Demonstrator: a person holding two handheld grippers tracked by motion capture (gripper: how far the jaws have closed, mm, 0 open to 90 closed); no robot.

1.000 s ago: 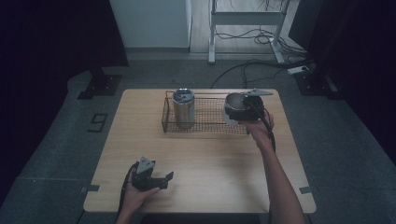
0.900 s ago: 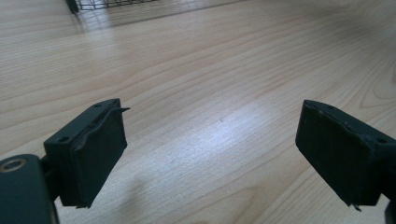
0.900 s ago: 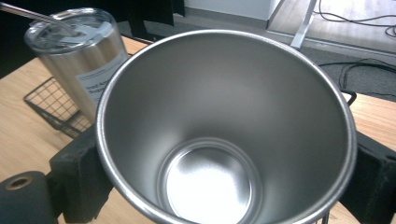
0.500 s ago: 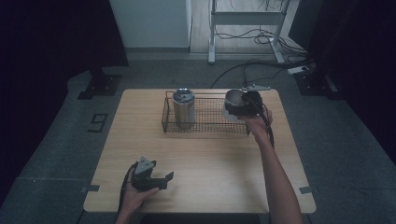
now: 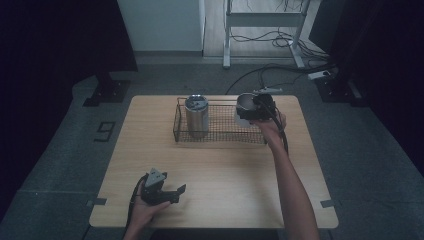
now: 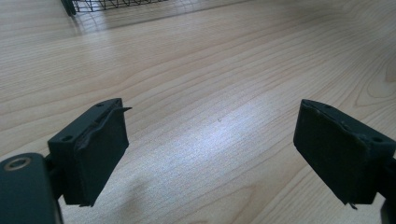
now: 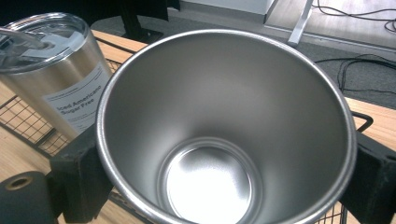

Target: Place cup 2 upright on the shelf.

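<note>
My right gripper (image 5: 253, 112) is shut on an open steel cup (image 5: 244, 104), upright at the right end of a black wire basket (image 5: 220, 132). Its jaws clamp the cup's (image 7: 224, 116) wall from both sides, and the cup is empty inside. Whether its base touches the basket floor is hidden. A lidded steel tumbler (image 5: 196, 116) with a white label (image 7: 74, 102) stands in the basket's left end. My left gripper (image 5: 179, 194) rests at the table's front left. Its jaws have just been closing a little and stand open over bare wood (image 6: 212, 116), with nothing between them.
The wooden table (image 5: 225, 170) has bare room between the basket and the front edge. The person's right forearm (image 5: 287, 180) stretches across the right half. Cables and a metal stand's legs (image 5: 260, 45) lie on the floor beyond the table.
My right gripper has carried the cup a little to the left, over the basket's right end. The left gripper has stayed where it was.
</note>
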